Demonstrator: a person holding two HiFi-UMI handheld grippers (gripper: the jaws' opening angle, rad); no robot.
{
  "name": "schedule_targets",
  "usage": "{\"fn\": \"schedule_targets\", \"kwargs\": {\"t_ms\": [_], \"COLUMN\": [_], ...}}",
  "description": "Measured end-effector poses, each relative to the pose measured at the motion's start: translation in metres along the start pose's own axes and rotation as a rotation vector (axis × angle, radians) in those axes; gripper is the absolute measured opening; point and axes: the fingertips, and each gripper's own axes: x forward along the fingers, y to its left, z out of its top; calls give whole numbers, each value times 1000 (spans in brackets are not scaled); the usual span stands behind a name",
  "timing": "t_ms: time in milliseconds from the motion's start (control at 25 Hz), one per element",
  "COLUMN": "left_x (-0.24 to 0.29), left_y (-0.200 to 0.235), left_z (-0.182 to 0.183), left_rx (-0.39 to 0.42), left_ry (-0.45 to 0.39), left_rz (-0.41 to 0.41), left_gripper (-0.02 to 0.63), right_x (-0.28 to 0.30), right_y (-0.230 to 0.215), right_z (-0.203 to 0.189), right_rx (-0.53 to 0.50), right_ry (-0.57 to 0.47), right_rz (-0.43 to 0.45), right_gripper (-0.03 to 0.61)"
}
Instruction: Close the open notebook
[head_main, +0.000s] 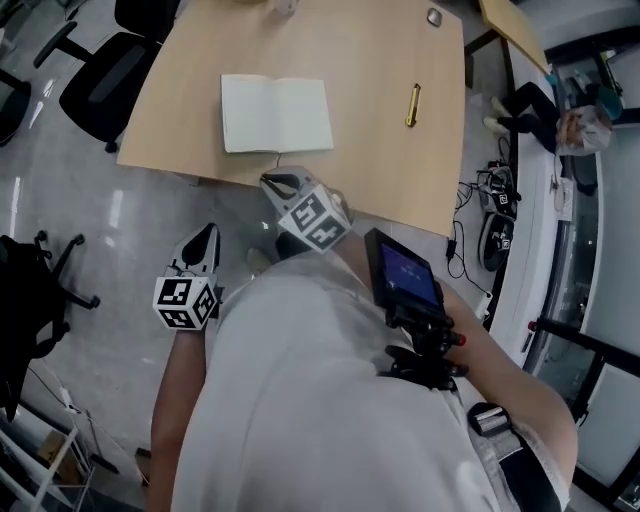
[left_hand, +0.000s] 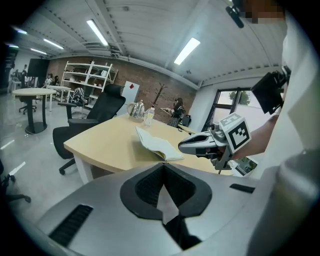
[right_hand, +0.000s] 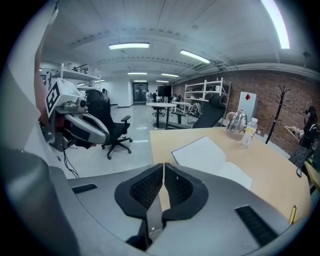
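Down by the person's waist, over the pale glossy floor (head_main: 110, 230), the left gripper (head_main: 207, 234), grey with a black-and-white marker cube, hangs short of the table. Its ribbed black pads (left_hand: 149, 188) are pressed together with nothing between them. Just ahead and to its right, the right gripper (head_main: 276, 181) sits over the near edge of the light wooden table (head_main: 400, 170). Its claw is squeezed tight too, empty, pointing toward the book but not touching it. And there's the thing itself: the open white-paged notebook (head_main: 277, 113) lies flat on the tabletop a little beyond those tips. Both blank pages face up, the spine runs away from the person, and it sits left of centre on the table. Off to its right, well apart, a slim gold pen (head_main: 412, 105) lies on the wood. At the table's left side stands a black swivel office chair (head_main: 105, 85). Farther back, at the table's far end, a clear glass kettle (right_hand: 236, 123) and a small plastic bottle (right_hand: 247, 136) stand side by side. Beyond them, white open shelving (right_hand: 205, 92) stands against a red brick wall (right_hand: 235, 92).
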Motion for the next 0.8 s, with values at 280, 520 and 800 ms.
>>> {"fn": "schedule_targets", "kwargs": {"t_ms": [280, 520, 800], "left_x": [20, 22, 18], "left_y": [-8, -3, -4], "left_z": [-1, -1, -13], "left_rx": [-34, -63, -112], "left_ry": [3, -5, -11], "left_rz": [25, 47, 73], "left_gripper": [5, 5, 5], "right_x": [6, 24, 54], "right_y": [-13, -17, -21], "right_z": [-5, 0, 4], "right_rx": [-62, -138, -272], "right_ry": [17, 60, 111], "right_rz": [25, 32, 30], "right_gripper": [20, 20, 21]}}
